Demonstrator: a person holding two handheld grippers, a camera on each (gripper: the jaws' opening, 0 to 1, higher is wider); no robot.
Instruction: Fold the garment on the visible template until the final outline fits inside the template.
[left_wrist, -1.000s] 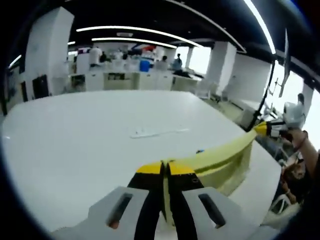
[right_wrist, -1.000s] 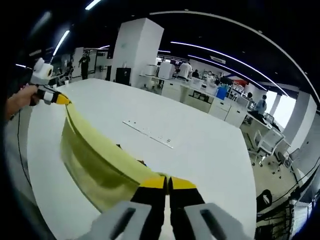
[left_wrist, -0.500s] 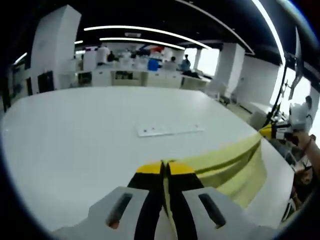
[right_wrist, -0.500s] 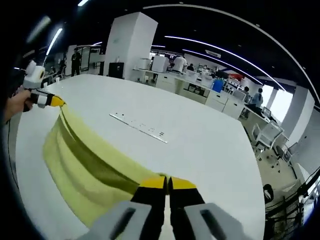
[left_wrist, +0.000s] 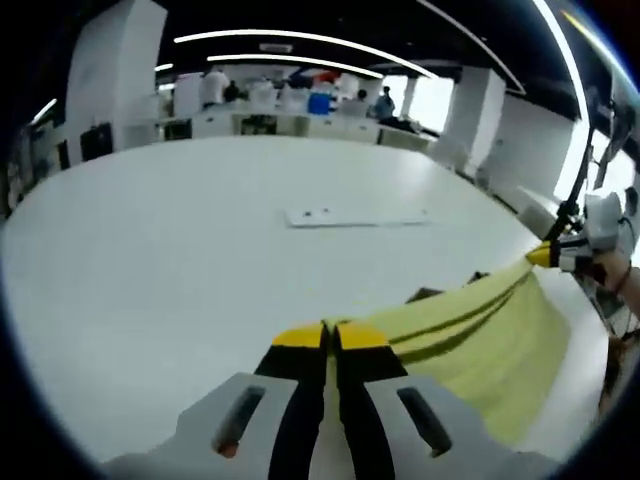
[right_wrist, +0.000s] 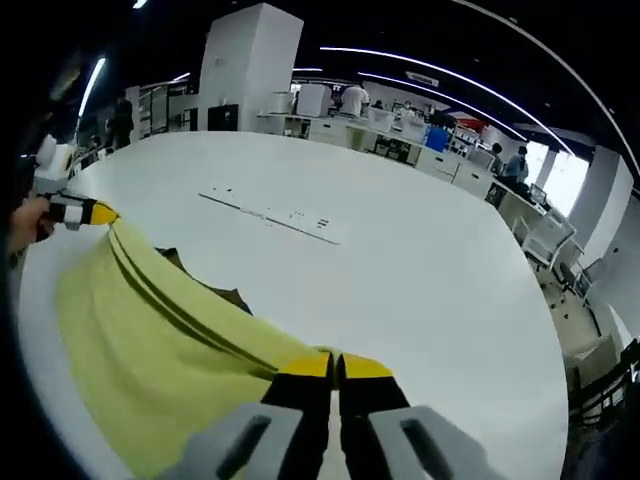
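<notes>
Soft yellow garment (left_wrist: 470, 335), matte and pliant, stretched in long shallow pleats between the two tongs, sagging toward the smooth white table (left_wrist: 170, 240). In the right gripper view, same cloth (right_wrist: 150, 340) spreading from 6 o'clock out to 9 o'clock, ridged with parallel folds, a dark flat patch (right_wrist: 225, 297) peeking from under its far edge; whether that is the template, cannot tell. Thin pale strip (left_wrist: 357, 215) lying flat on the table toward 12 o'clock, well apart from the fabric.

Left gripper (left_wrist: 331, 340): yellow-tipped black jaws pressed together, pinching a corner of the garment, grey body rising from 6 o'clock. Right gripper (right_wrist: 334, 368): jaws likewise clamped narrow on the opposite corner of the cloth.

At 3 o'clock in the left gripper view, the other tool's yellow tip biting the fabric edge, a hand (left_wrist: 612, 270) wrapped around its handle. At 9 o'clock in the right gripper view, a hand (right_wrist: 25, 225) gripping the far tool, level with the table rim.
</notes>
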